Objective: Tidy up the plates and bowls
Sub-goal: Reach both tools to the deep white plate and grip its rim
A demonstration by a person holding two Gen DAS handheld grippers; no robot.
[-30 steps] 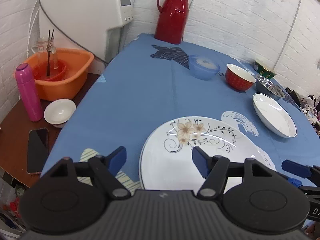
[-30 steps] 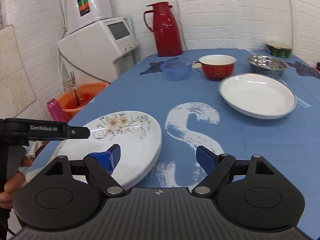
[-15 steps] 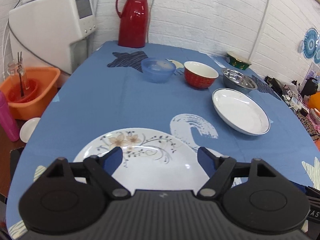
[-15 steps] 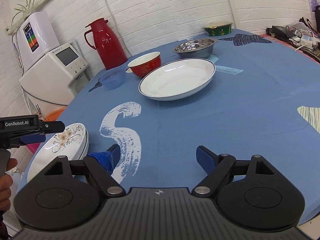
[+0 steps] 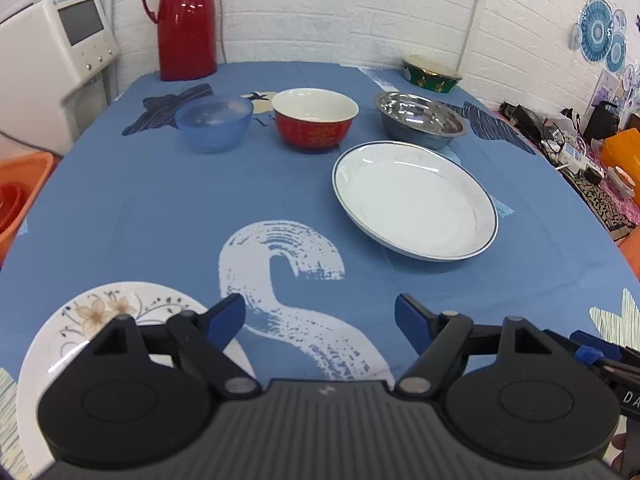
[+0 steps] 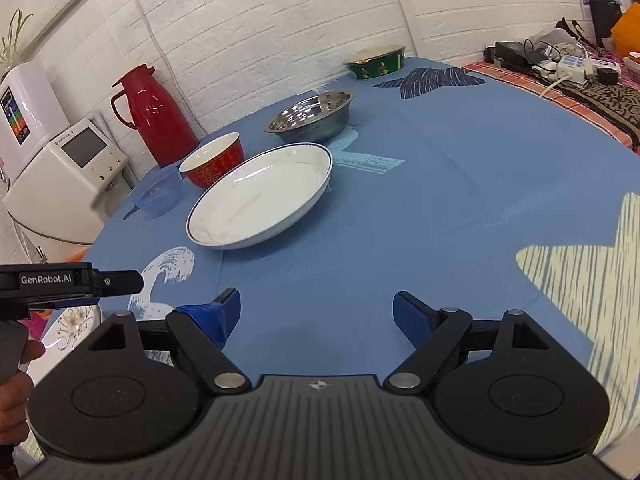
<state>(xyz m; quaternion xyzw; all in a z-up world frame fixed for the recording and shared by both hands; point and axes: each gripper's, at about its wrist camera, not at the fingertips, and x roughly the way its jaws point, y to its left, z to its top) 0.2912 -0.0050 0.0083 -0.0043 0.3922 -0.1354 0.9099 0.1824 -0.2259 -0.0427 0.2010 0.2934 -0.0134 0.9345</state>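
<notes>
- Lay white, blue-rimmed plate (image 5: 414, 200) mid-table, flat on blue cloth; floral plate (image 5: 60, 340) at near left edge, partly hidden behind left tongs (image 5: 320, 318).
- Stood beyond it in a row: blue plastic bowl (image 5: 214, 124), red bowl (image 5: 315, 117), steel bowl (image 5: 420, 119); green bowl (image 5: 432, 74) near the wall, red thermos (image 5: 184, 20) far left.
- Gaped wide and empty, both left tongs and right tongs (image 6: 317, 312), with nothing between them and the white plate.
- Swung rightward since a second ago: floral plate slid from centre view to lower left.
</notes>
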